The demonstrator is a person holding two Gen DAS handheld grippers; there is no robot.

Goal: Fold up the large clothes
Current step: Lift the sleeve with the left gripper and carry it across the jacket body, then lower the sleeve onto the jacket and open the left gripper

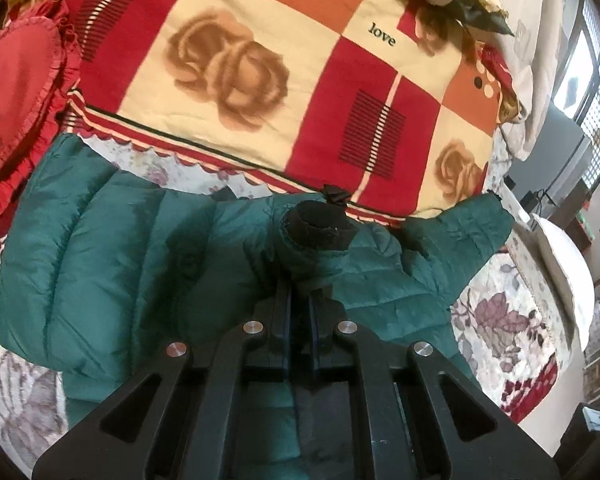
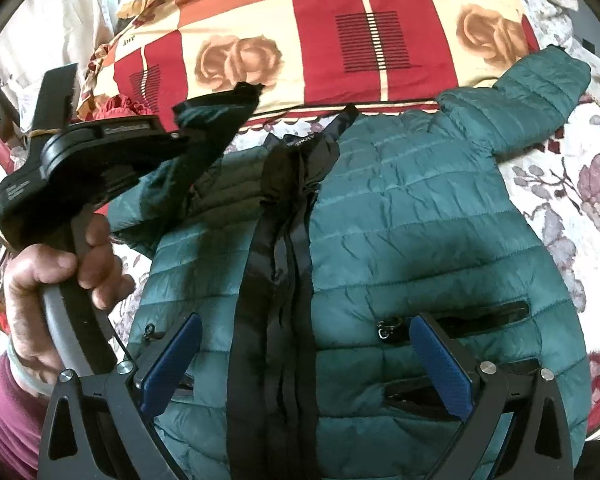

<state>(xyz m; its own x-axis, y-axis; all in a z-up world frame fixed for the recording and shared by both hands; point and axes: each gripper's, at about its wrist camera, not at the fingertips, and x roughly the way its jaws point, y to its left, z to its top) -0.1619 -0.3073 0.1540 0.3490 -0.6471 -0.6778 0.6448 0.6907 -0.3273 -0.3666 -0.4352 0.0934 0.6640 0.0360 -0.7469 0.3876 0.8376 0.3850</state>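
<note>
While the green puffer jacket (image 2: 400,220) lies front-up and unzipped on the bed (image 2: 580,184), my left gripper (image 1: 302,284) is pinching its sleeve (image 1: 320,236) near the cuff, and I judge the slick fabric could slip out or drag the body askew as I carry it across. My right gripper (image 2: 306,364) hovers spread over the hem, holding nothing. Both gripper frames hide the jacket's lower edge, and I can't make out how much sleeve sits between the pads.

A bed (image 1: 512,312) with a floral cover carries a red-and-cream checked quilt (image 1: 260,64); daylight enters through a barred window (image 1: 588,64) at right
</note>
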